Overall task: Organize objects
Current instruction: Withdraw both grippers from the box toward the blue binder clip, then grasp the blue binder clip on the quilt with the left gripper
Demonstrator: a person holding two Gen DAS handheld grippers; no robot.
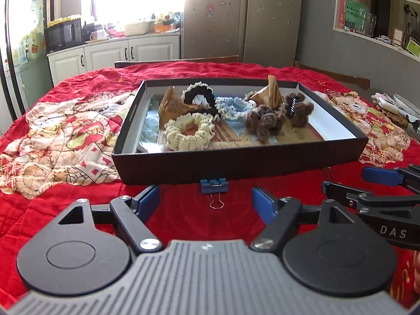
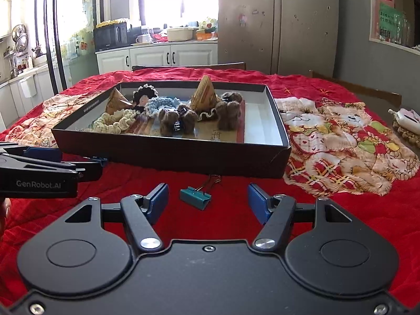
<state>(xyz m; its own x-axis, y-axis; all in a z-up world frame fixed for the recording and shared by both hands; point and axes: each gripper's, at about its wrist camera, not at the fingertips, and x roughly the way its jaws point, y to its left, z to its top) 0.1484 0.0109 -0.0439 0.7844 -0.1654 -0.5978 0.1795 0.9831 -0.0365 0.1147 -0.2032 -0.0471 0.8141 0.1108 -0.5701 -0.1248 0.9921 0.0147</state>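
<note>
A black shallow box [image 1: 244, 168] on the red quilt holds crocheted scrunchies [image 1: 189, 131], brown fuzzy clips [image 1: 265, 120] and triangular pouches [image 1: 173, 102]. A blue binder clip [image 1: 214, 183] lies against the box's front wall. My left gripper [image 1: 204, 197] is open just short of it, one finger on each side. A teal binder clip [image 2: 195, 197] lies on the quilt in front of the box [image 2: 170, 160], between the open fingers of my right gripper [image 2: 208, 187]. Neither clip is touched. Each gripper appears at the edge of the other's view: right gripper [image 1: 344, 178], left gripper [image 2: 83, 157].
The red quilt [image 2: 328, 210] with cat patches covers the whole table. Small items [image 1: 393, 107] lie at the table's right edge. Wooden chair backs [image 1: 333, 74] stand along the far side. Kitchen cabinets and a fridge are behind.
</note>
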